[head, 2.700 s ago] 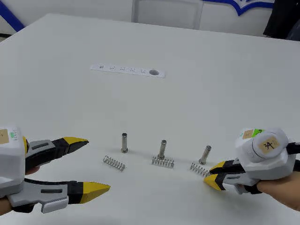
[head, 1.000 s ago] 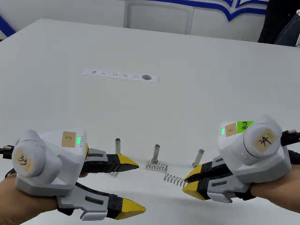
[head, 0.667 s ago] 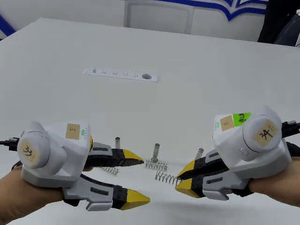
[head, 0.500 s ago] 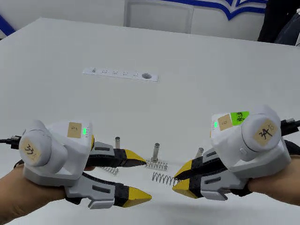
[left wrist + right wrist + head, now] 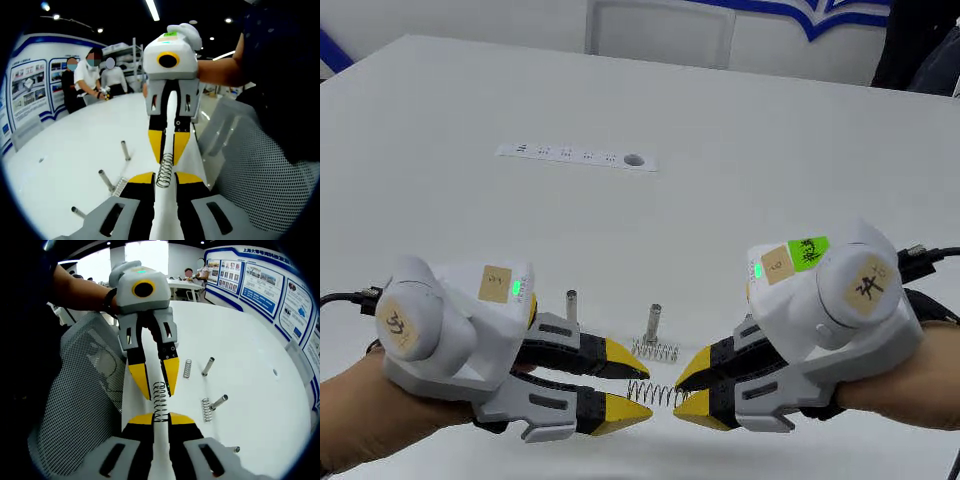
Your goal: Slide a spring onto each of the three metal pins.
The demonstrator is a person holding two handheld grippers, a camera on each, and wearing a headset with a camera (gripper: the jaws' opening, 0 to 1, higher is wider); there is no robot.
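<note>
Head view: right gripper (image 5: 684, 384) clenching one end of the spring (image 5: 655, 392), holding it just off the desk (image 5: 770, 150). Left gripper (image 5: 626, 385) facing it tip to tip, fingers parted, straddling the spring's free end, not pinching it. Spring's long axis lying level, running left-right between the two sets of tips. Left pin (image 5: 571, 303) and middle pin (image 5: 653, 322) standing upright just beyond, a loose spring (image 5: 655, 350) lying at the middle pin's foot

Left gripper view: own fingers spread at the bottom, spring's free end sitting in the gap between them; right gripper shut on the far end. Right pin (image 5: 125, 150) standing farthest off on the desk

Right gripper view: own fingers gripping the spring, coil pointing straight ahead into the left gripper's open fingers. Second loose spring (image 5: 188, 368) lying beside the left pin

Judging: coil lying level while the pins are pointing up, so it probably needs turning upright over a pin top first; right gripper sitting nearer the right pin
</note>
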